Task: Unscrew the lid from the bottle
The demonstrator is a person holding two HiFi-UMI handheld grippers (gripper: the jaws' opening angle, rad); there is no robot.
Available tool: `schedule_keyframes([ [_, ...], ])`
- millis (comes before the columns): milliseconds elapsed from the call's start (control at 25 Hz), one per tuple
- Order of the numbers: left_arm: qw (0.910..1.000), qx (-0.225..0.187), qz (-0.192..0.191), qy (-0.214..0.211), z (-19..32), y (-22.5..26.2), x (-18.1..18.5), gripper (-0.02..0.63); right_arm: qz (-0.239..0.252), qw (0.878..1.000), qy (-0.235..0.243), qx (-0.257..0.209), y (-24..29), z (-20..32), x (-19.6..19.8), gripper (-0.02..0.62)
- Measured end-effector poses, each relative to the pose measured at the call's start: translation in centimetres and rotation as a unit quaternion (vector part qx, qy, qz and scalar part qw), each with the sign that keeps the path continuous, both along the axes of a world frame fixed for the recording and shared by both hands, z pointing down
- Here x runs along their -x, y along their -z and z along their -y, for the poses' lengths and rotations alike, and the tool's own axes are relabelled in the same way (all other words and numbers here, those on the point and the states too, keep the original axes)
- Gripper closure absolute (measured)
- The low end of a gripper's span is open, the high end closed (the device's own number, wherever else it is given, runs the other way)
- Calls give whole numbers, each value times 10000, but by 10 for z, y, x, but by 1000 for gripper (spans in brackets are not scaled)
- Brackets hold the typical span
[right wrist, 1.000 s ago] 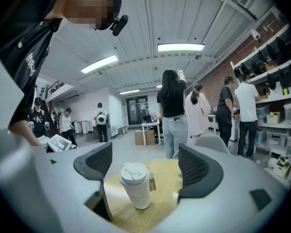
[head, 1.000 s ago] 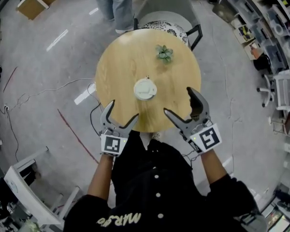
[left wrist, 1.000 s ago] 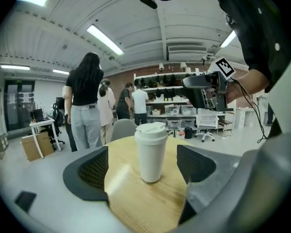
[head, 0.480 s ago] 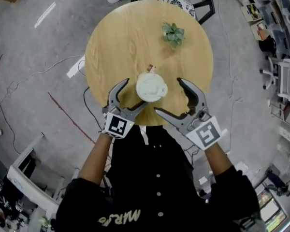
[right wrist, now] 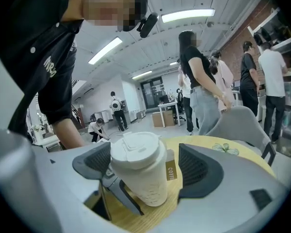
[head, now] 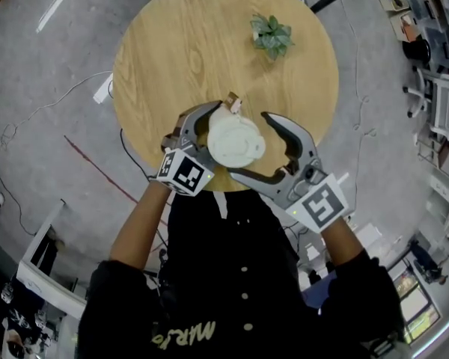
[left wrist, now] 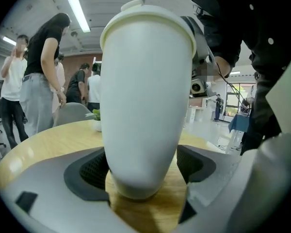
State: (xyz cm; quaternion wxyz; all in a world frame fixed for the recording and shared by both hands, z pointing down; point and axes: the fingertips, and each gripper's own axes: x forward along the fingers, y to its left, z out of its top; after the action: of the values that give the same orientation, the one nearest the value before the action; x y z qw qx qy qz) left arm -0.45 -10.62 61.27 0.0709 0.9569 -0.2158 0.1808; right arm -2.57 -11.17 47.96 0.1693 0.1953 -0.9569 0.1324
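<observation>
1. White bottle, cup-shaped and tapering to a narrow base, stands upright on the round wooden bench, near the edge closest to the person.
2. Lid is still on the bottle. It is white, with a raised tab on top.
3. A tan tag hangs at the bottle's side.
4. Left gripper is low, at the bottle's base. Its jaws are apart and straddle the narrow lower body, with the dark pads just beside it on both sides. A firm squeeze is not clear.
5. Right gripper is higher, at lid level. Its jaws are spread wide with the lid and upper bottle between them. The pad by the person's arm is close to the lid, and a gap shows on the tag side, so it has no grip.
6. In the head view both grippers come in from the person's side of the bench, one on each side of the bottle.
7. Small potted plant sits on the far side of the bench, well apart from the bottle.
8. A grey chair stands beyond the bench, and people stand in the background.
</observation>
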Motion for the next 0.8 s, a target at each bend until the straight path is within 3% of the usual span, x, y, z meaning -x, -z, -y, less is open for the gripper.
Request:
schedule_keyframes([
  [120,9999,30,-97,-134,5,2,-4,186,13,9999,125,4,-1,-1,4,150],
  [200,9998,-26,-50,-195,7,3,-3,230,78,9998,183,-44,1,-1,9,150],
  [520,9998,-60,20,-195,6,1,-4,232,-46,9975,350,-618,-1,2,31,143],
  [800,9995,-88,131,-259,7,0,-4,236,56,9954,626,-727,-1,1,32,146],
])
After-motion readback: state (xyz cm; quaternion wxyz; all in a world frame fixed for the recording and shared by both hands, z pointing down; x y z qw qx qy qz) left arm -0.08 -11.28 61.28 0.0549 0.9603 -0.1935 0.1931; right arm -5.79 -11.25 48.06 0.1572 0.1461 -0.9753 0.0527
